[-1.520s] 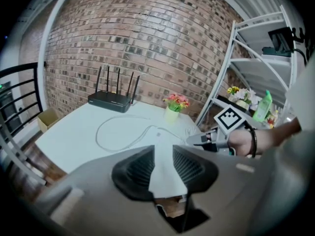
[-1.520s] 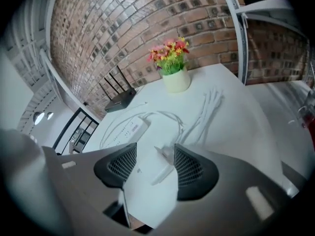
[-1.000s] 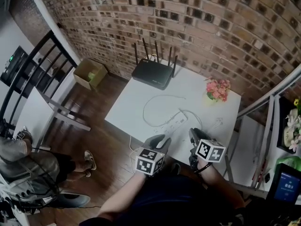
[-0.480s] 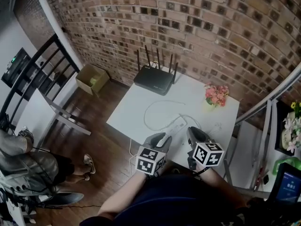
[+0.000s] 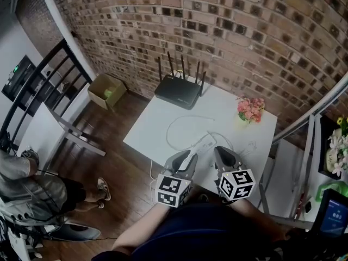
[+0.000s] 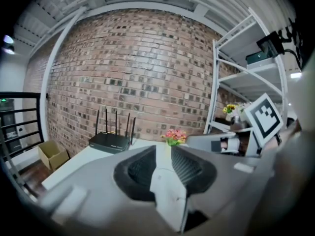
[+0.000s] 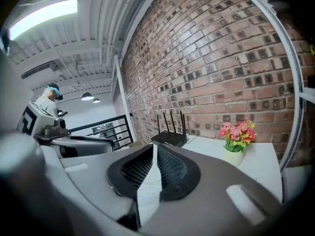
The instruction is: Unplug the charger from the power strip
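A white table [image 5: 155,116] stands against a brick wall [image 5: 244,37]. On it, near the front edge, lies the white power strip [image 5: 201,143], a white cable [image 5: 173,125] looping behind it; the charger is too small to tell apart. Just in front of the strip, the left gripper [image 5: 185,157] has a narrow gap between its jaws and the right gripper [image 5: 223,153] is almost closed. Both have just been closing and hold nothing. A black router [image 5: 178,90] and potted flowers [image 5: 250,109] sit further back.

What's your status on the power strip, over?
Left gripper open, right gripper all but shut, both just closing, both empty. Power strip on white table, not gripped; charger unclear. Cable looped beside it, nothing blocking.
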The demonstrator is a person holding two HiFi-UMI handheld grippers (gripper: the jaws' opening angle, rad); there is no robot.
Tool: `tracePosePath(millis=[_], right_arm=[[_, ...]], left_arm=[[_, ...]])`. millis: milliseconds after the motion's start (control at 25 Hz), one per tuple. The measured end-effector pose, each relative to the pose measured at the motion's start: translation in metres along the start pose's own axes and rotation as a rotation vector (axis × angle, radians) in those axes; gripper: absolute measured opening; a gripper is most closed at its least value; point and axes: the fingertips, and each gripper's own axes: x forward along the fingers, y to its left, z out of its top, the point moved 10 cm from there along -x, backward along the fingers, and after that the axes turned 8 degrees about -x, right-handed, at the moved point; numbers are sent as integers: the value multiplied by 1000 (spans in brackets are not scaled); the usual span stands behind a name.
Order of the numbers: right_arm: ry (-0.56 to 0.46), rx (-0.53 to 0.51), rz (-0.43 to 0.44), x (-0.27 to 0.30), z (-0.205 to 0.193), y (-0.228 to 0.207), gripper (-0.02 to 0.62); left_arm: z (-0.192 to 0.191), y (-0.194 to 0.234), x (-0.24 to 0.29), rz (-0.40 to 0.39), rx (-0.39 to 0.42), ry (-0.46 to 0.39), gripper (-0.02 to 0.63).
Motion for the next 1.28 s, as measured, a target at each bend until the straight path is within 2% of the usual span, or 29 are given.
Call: tracePosePath(millis=[200,880,1280], right_arm=[[-7,-34,11,-3,-4,3,25],[-25,-78,-4,-8,-3,4,23],[-23,-65,-18,-7,-5,2,24]], left_arm=[[-1,-2,-1,-2,-1,-27,89],[-4,-2,2,-25,0,-42,89],[-3,0,4,-35,9,-36,89]])
